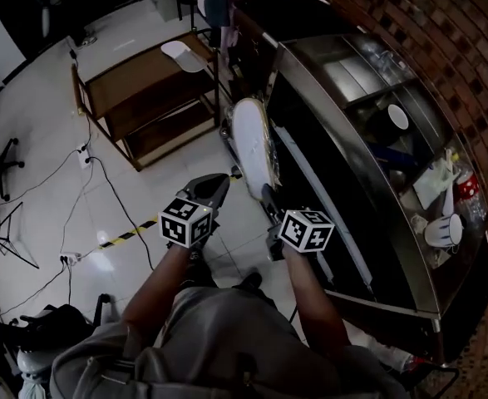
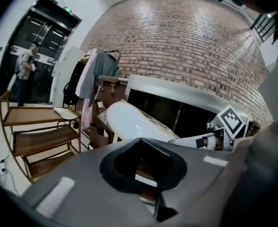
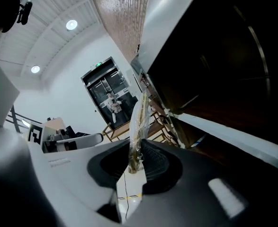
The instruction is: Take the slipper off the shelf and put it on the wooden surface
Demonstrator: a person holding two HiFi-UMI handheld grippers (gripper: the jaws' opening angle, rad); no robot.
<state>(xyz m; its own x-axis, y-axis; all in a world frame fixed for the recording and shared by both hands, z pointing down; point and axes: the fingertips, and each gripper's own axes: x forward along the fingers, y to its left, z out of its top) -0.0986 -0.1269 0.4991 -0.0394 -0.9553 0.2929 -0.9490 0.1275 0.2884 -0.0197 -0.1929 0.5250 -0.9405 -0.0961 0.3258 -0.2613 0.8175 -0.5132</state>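
Observation:
A white slipper (image 1: 250, 144) in clear wrap hangs on edge between the metal shelf unit (image 1: 356, 181) and the tiled floor. My right gripper (image 1: 266, 194) is shut on its near end. The right gripper view has it edge-on, the slipper (image 3: 138, 122) clamped between the right gripper's (image 3: 139, 144) jaws. My left gripper (image 1: 221, 179) hovers just left of the slipper, shut and empty. In the left gripper view the slipper (image 2: 129, 122) lies beyond the left gripper's (image 2: 141, 140) closed tips. The wooden rack (image 1: 135, 86) stands farther ahead on the left.
A second white slipper (image 1: 182, 55) lies on the rack's top board. The shelf unit's top carries a bowl, cups and papers (image 1: 439, 185). Cables (image 1: 102, 189), a tripod and an office chair are on the floor at left. A person (image 2: 24, 72) stands in a doorway, and clothes (image 2: 94, 74) hang nearby.

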